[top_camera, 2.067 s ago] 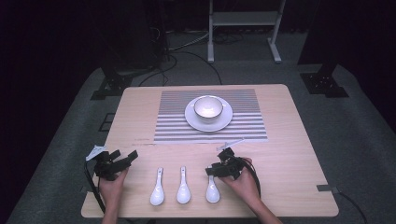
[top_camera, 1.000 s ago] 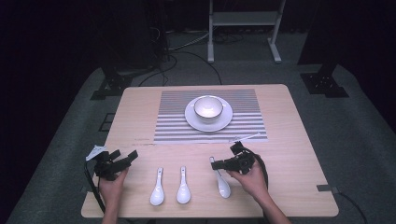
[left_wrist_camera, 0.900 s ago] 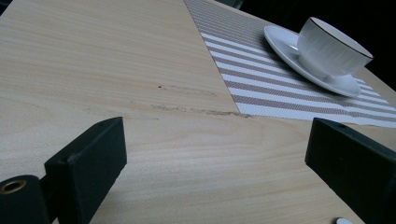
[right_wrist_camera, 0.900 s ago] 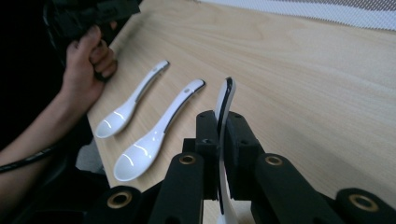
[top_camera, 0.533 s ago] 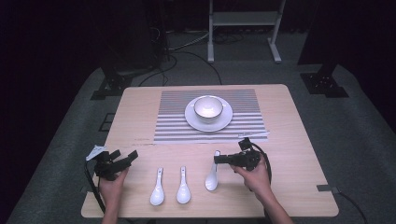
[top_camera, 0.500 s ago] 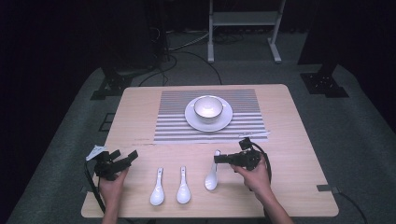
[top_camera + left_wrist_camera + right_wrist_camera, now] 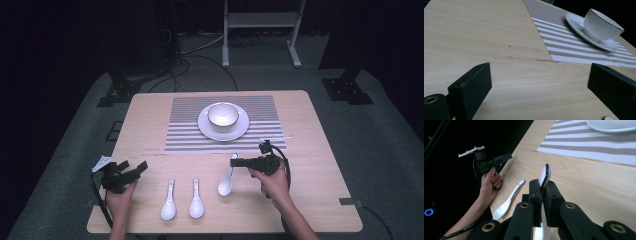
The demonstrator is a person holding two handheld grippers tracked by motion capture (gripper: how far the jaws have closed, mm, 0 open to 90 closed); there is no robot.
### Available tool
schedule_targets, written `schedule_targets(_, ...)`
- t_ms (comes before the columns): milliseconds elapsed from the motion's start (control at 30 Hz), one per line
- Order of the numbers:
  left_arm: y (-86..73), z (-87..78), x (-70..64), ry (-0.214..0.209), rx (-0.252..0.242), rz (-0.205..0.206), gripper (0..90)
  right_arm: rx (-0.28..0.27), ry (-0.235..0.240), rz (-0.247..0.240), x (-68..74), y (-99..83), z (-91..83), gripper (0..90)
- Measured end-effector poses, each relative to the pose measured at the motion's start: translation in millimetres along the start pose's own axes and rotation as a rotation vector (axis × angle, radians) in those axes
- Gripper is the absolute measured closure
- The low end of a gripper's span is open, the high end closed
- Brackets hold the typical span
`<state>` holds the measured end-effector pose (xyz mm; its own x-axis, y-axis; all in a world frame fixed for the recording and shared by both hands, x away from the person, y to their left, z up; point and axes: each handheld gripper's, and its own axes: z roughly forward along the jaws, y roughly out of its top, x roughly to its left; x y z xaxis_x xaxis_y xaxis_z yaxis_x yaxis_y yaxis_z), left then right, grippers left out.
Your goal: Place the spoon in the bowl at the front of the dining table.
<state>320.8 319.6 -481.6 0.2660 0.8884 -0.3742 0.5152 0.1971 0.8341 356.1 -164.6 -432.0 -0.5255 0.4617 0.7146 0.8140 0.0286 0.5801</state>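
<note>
My right gripper point(image 7: 237, 161) is shut on the handle of a white ceramic spoon point(image 7: 225, 184), whose bowl end hangs toward the table's front edge. In the right gripper view the jaws point(image 7: 542, 192) pinch the spoon's handle point(image 7: 546, 174) edge-on. I cannot tell whether its bowl end touches the wood. Two more white spoons point(image 7: 168, 203) point(image 7: 196, 200) lie side by side to its left. My left gripper point(image 7: 131, 172) rests open at the front left, and its jaws point(image 7: 541, 85) stand wide apart over bare wood.
A white bowl point(image 7: 222, 114) stands on a saucer point(image 7: 239, 131) on a striped placemat point(image 7: 185, 131) at the table's far middle. The bowl point(image 7: 602, 25) also appears ahead and to the right in the left gripper view. Bare wood lies right of the mat.
My right gripper has closed on the right-hand spoon's handle and carried it a little away from the front edge, toward the mat. The left gripper has stayed still.
</note>
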Motion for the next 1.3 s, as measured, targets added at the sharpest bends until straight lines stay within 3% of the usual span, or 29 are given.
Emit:
schedule_targets(333, 0.0, 0.0, 0.0, 0.0, 0.001, -0.001, 3.9, -0.033, 0.004, 0.022, -4.0, 21.5, -0.9, 85.0)
schedule_targets(733, 0.0, -0.1, 0.2, -0.002, 0.001, -0.002, 4.0, -0.048, -0.022, 0.03, -6.5, 43.7, 5.6, 84.9)
schedule_targets(1300, -0.1, -0.4, 0.7, -0.005, -0.002, -0.003, 3.9, -0.124, -0.05, 0.059, -9.0, 85.7, 10.2, 84.9)
